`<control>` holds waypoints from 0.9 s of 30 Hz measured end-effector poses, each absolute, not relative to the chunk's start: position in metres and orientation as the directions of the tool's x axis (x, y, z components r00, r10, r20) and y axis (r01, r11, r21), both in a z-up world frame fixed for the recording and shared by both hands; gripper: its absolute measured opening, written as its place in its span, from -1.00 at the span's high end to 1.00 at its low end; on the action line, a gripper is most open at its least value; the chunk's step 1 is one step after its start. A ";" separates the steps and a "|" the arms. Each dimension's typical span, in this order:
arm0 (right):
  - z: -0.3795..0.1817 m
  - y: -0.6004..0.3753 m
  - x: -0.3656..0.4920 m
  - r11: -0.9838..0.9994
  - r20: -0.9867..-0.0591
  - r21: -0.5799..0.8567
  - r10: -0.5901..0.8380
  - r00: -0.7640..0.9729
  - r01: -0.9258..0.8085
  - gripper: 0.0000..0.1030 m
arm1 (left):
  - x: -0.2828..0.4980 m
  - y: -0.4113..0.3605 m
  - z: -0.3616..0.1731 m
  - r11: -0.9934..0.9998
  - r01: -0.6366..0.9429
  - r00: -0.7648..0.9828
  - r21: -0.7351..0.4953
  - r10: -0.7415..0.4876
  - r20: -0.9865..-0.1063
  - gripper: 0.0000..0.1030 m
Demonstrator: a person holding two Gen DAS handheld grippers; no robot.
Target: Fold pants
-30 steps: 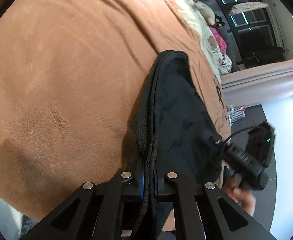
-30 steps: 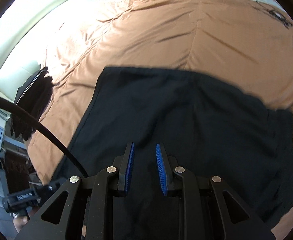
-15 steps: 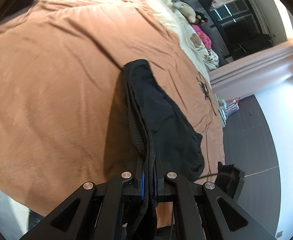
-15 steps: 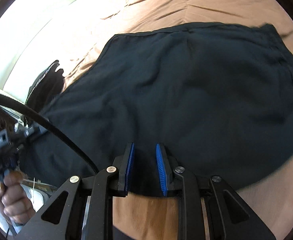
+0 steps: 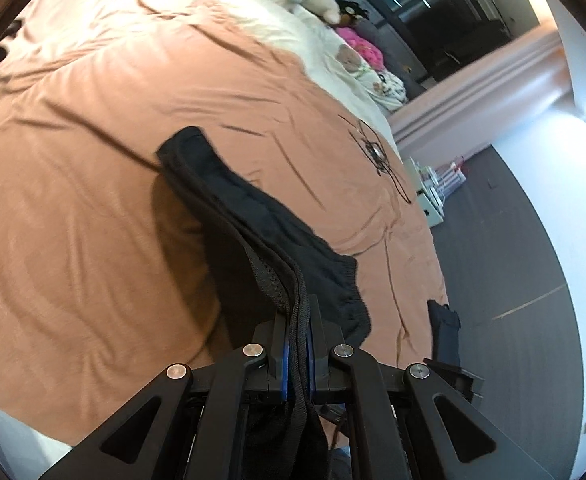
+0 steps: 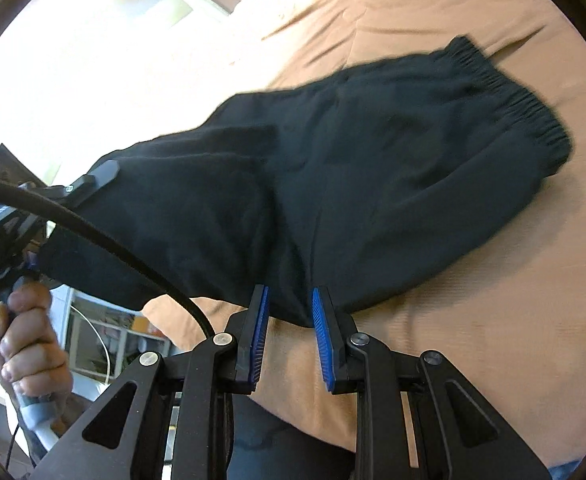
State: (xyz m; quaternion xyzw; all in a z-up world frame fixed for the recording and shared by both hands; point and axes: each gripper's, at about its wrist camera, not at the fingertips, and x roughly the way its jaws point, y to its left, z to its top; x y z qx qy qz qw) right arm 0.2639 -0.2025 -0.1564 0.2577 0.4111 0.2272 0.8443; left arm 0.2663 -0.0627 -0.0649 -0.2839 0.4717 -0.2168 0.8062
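Left gripper (image 5: 298, 364) is clamped down hard on a bunched edge of the black pants (image 5: 269, 232), you can see several layers of fabric and a mesh lining squeezed between the blue pads (image 5: 286, 368), and the cloth runs from there out across the brown bedspread (image 5: 73, 200). Right gripper (image 6: 289, 332) is a different story: its jaws sit a little apart with the lower edge of the pants just ahead of the tips, and as far as I can tell the pads aren't pressing on anything, so I'd call it empty. From the right wrist view the pants (image 6: 333, 168) look partly lifted on the left-hand side, where the person's hand (image 6: 27, 344) is holding the other tool up, while the elastic waistband (image 6: 521, 100) end lies flat on the bed further out. So my read is we're mid-fold, with one end being carried by the left side and the rest trailing on the covers. Hard to say how many folds are already in, the fabric is too dark to count layers. Next move probably needs the left side to bring its end over toward the waistband and lay it down without the layers sliding apart, and the right one could pin or smooth the lower edge. Main risk I see is that slippery lining pulling out of line when the pinch lets go.
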 end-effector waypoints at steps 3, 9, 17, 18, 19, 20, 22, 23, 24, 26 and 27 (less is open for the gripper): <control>-0.150 -0.229 0.254 0.757 -0.552 0.632 0.589 0.591 -0.164 0.60 | 0.271 -0.082 -0.062 0.752 0.117 0.442 -0.649 -0.624 -0.644 0.88; -0.151 -0.273 0.224 0.750 -0.517 0.647 0.562 0.646 -0.135 0.13 | 0.276 -0.129 -0.059 0.761 0.188 0.391 -0.620 -0.638 -0.664 0.88; -0.157 -0.314 0.188 0.732 -0.500 0.679 0.521 0.691 -0.061 0.13 | 0.275 -0.199 -0.070 0.768 0.272 0.296 -0.580 -0.640 -0.709 0.88; -0.159 -0.317 0.183 0.729 -0.500 0.682 0.518 0.694 -0.052 0.13 | 0.275 -0.206 -0.074 0.768 0.278 0.284 -0.577 -0.640 -0.714 0.88; -0.161 -0.321 0.178 0.726 -0.500 0.686 0.515 0.697 -0.044 0.13 | 0.274 -0.214 -0.078 0.767 0.284 0.269 -0.575 -0.639 -0.720 0.88; -0.160 -0.322 0.173 0.724 -0.500 0.688 0.513 0.698 -0.039 0.13 | 0.274 -0.221 -0.081 0.768 0.290 0.257 -0.571 -0.637 -0.726 0.88; -0.163 -0.329 0.165 0.721 -0.501 0.692 0.505 0.703 -0.025 0.13 | 0.272 -0.235 -0.090 0.772 0.299 0.235 -0.561 -0.630 -0.741 0.88; -0.164 -0.331 0.162 0.720 -0.501 0.693 0.502 0.705 -0.020 0.13 | 0.272 -0.240 -0.093 0.773 0.302 0.226 -0.559 -0.627 -0.745 0.88; -0.165 -0.335 0.158 0.719 -0.502 0.695 0.496 0.709 -0.011 0.13 | 0.272 -0.245 -0.096 0.773 0.303 0.217 -0.558 -0.626 -0.749 0.88; -0.164 -0.339 0.152 0.717 -0.504 0.697 0.488 0.713 0.002 0.13 | 0.271 -0.255 -0.103 0.771 0.307 0.197 -0.558 -0.625 -0.755 0.88; -0.165 -0.343 0.149 0.715 -0.505 0.699 0.482 0.716 0.011 0.13 | 0.270 -0.259 -0.106 0.771 0.308 0.189 -0.557 -0.624 -0.758 0.88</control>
